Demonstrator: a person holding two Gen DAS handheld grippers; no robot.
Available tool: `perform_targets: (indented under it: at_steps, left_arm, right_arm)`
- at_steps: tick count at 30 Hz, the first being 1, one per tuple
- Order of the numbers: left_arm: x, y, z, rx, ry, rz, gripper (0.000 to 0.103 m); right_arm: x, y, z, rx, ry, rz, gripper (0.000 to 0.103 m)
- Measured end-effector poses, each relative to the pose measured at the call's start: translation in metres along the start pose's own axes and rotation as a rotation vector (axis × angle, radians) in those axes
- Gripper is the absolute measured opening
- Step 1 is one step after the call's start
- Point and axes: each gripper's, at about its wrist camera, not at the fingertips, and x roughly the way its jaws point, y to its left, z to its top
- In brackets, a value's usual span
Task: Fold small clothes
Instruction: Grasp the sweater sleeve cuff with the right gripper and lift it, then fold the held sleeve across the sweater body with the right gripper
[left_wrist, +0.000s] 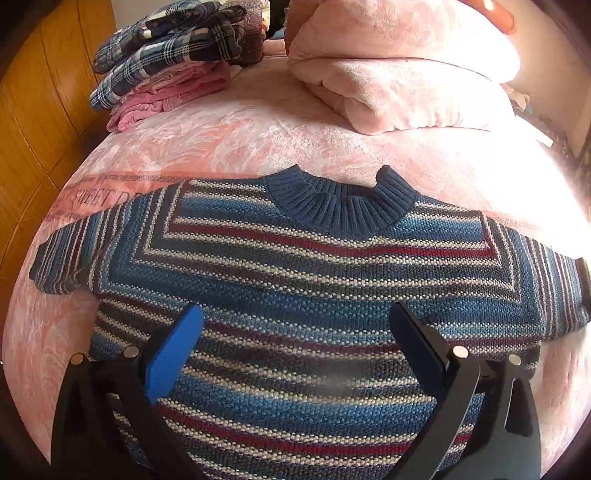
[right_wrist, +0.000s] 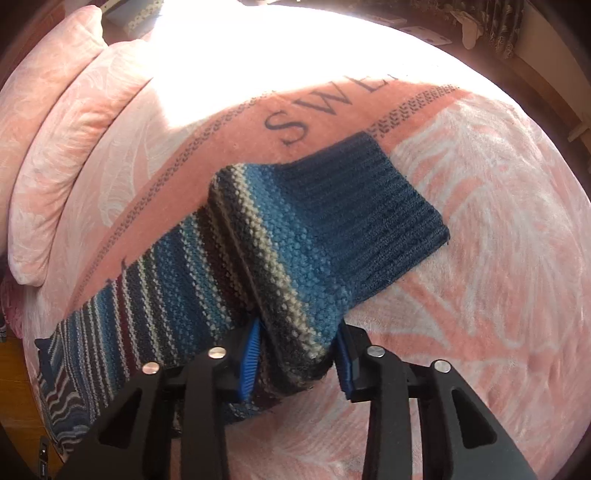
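A small knitted sweater (left_wrist: 295, 295) in blue, white, red and dark stripes is laid flat and face up, its ribbed navy collar (left_wrist: 340, 206) at the far side and both sleeves spread outward. Its right sleeve (right_wrist: 258, 258) is bunched into a raised fold, ending in a ribbed navy cuff (right_wrist: 369, 214).

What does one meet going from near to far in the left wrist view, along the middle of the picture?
Left gripper, jaws open → striped sweater → its ribbed collar → bare pink bedspread → folded pink blanket.
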Motion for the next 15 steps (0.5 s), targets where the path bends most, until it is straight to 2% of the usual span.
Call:
perform_targets:
  at_steps: [1, 4, 7, 12, 15]
  left_arm:
    - [-0.001, 0.004, 0.000, 0.000, 0.001, -0.002, 0.100]
    - [-0.005, 0.014, -0.001, 0.013, -0.002, -0.010, 0.100]
    - [-0.004, 0.026, -0.001, 0.021, 0.008, -0.027, 0.100]
    - [0.005, 0.046, 0.003, -0.010, 0.041, -0.056, 0.100]
    - [0.009, 0.053, 0.011, -0.028, 0.057, -0.071, 0.100]
  right_arm:
    - [-0.002, 0.001, 0.000, 0.002, -0.005, 0.026, 0.018]
    - [-0.015, 0.011, -0.004, -0.036, -0.038, 0.057, 0.015]
    - [-0.036, 0.028, -0.014, -0.089, -0.068, 0.129, 0.015]
    - [-0.057, 0.099, -0.037, -0.233, -0.054, 0.167, 0.015]
    - [-0.069, 0.152, -0.063, -0.310, -0.035, 0.235, 0.015]
